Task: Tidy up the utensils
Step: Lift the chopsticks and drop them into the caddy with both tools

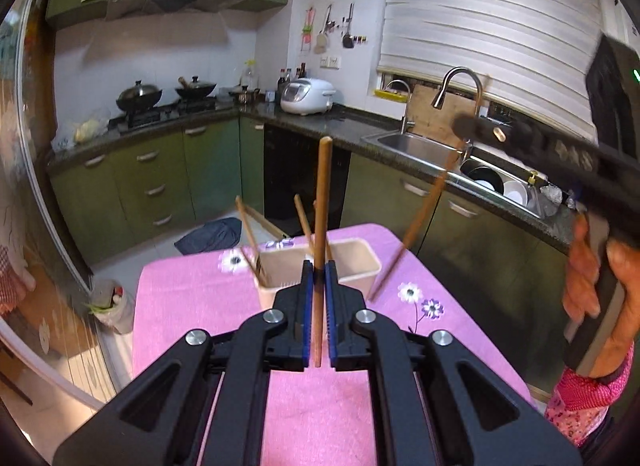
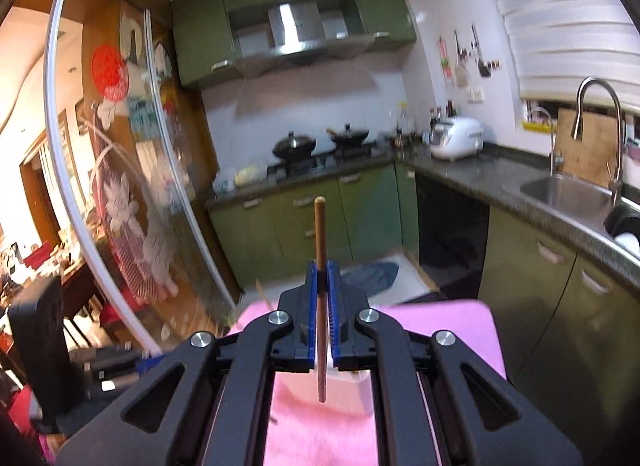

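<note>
Left gripper (image 1: 319, 272): fingers clamped on an upright brown chopstick (image 1: 322, 201), just in front of the beige holder (image 1: 356, 262).
Right gripper (image 2: 320, 272): fingers pinching a second chopstick (image 2: 320, 225), above the holder.
Holder: on the pink surface (image 1: 400, 330), more chopsticks (image 1: 250, 238) inside.

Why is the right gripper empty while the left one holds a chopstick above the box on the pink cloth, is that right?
Not quite: the right gripper isn't empty. The right wrist view shows its fingers shut on a chopstick too. The left gripper does hold a chopstick above the box on the pink cloth.
</note>
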